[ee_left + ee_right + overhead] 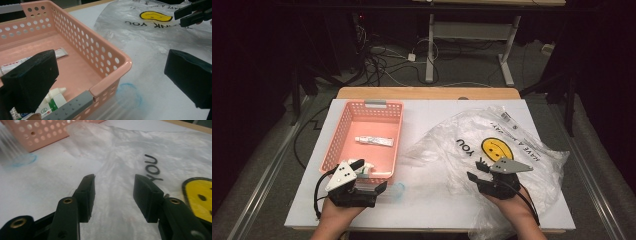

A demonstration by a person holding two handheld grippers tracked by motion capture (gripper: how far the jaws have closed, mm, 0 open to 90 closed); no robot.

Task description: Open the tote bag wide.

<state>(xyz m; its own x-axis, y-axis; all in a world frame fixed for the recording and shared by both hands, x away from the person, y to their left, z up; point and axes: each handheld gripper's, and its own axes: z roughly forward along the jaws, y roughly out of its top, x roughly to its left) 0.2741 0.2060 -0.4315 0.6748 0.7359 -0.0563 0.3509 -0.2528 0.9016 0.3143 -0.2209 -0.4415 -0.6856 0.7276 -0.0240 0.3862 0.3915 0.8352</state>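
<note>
The right gripper (113, 192), jaws spread and empty, hovers over the clear plastic bag (512, 135) at the table's (432, 112) 4 o'clock. The left gripper (110, 80), jaws wide, straddles the pink basket's (110, 57) corner, half hiding a bottle (56, 98) there.

Table (432, 200): basket (346, 131), plastic bag (447, 145)

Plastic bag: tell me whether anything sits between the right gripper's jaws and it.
Nothing visible does. The right gripper hangs just above the plastic bag, jaws apart with only crinkled film showing between them, beside the printed YOU.
</note>
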